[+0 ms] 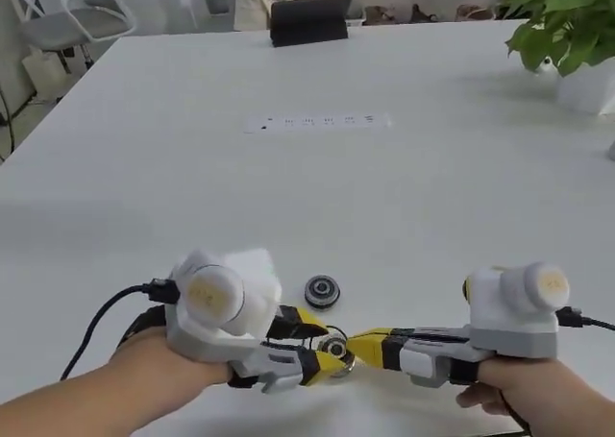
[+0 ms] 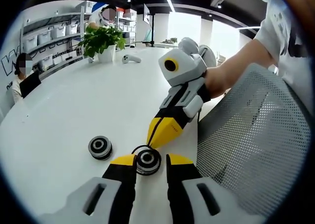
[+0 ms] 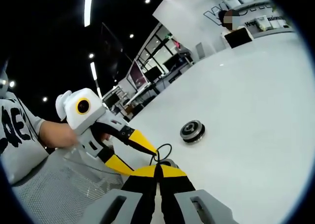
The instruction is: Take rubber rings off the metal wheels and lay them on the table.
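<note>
A small metal wheel (image 1: 334, 345) is clamped between the yellow jaws of my left gripper (image 1: 325, 352), near the table's front edge. In the left gripper view the wheel (image 2: 147, 162) sits between the gripper's (image 2: 149, 158) two tips. My right gripper (image 1: 354, 347) meets it from the right, shut on a thin black rubber ring (image 2: 139, 149) that loops off the wheel. From the right gripper view the ring (image 3: 166, 147) arches just past the shut tips (image 3: 158, 168). A second wheel (image 1: 322, 290), with its rubber ring on, lies on the table just beyond.
The white table (image 1: 384, 197) stretches far ahead. On it are a white socket strip (image 1: 317, 122), a potted plant (image 1: 562, 24) at the far right, and a black case (image 1: 309, 19) before a seated person. A grey mesh chair (image 2: 256, 150) is behind the grippers.
</note>
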A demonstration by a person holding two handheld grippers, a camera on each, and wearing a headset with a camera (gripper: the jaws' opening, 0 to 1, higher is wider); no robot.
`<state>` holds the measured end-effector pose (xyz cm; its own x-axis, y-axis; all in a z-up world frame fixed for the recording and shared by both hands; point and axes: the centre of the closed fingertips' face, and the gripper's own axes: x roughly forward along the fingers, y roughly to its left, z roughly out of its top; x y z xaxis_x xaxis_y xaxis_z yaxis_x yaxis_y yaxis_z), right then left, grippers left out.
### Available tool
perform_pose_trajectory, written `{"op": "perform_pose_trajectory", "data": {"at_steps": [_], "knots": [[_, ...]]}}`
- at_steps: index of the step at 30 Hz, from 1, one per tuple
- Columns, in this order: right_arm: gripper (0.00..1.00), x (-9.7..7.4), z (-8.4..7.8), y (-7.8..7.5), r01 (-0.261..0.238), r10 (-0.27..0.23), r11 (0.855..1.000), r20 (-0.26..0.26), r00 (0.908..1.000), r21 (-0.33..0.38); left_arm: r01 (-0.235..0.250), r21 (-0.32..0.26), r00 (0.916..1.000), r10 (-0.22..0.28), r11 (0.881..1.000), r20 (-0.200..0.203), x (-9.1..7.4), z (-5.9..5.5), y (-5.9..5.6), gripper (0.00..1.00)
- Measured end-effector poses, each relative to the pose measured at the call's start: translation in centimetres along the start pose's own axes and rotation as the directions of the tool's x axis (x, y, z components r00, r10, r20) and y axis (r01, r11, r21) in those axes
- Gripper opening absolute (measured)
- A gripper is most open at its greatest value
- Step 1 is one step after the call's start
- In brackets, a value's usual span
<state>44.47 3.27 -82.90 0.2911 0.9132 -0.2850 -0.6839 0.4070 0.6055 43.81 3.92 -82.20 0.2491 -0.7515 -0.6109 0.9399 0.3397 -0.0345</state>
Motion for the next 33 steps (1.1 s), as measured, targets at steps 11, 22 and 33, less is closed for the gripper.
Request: {"op": "perform_pose_trajectory", "data": {"at_steps": [11,22,33], "knots": [[0.0,0.5,0.7,0.7,-0.028,0.028,1.0,0.007,0.9996,-0.008,-0.015,-0.026,0.9991,0.016,1.0,0.039,-2.9,0.5,0.3,0.28],[0.0,1.3,1.7,1.0,-0.047,0.046,0.998,-0.002,0.9989,-0.031,-0.076,-0.048,0.9961,0.078,0.996,0.042,-5.6,-0.2,1.5,0.41],[0.0,3.0,2.1,1.0,-0.055,0.053,0.997,-0.032,0.9981,-0.052,-0.123,-0.068,0.9919,0.125,0.99,0.023,-7.0,-1.2,2.2,0.56]]}}
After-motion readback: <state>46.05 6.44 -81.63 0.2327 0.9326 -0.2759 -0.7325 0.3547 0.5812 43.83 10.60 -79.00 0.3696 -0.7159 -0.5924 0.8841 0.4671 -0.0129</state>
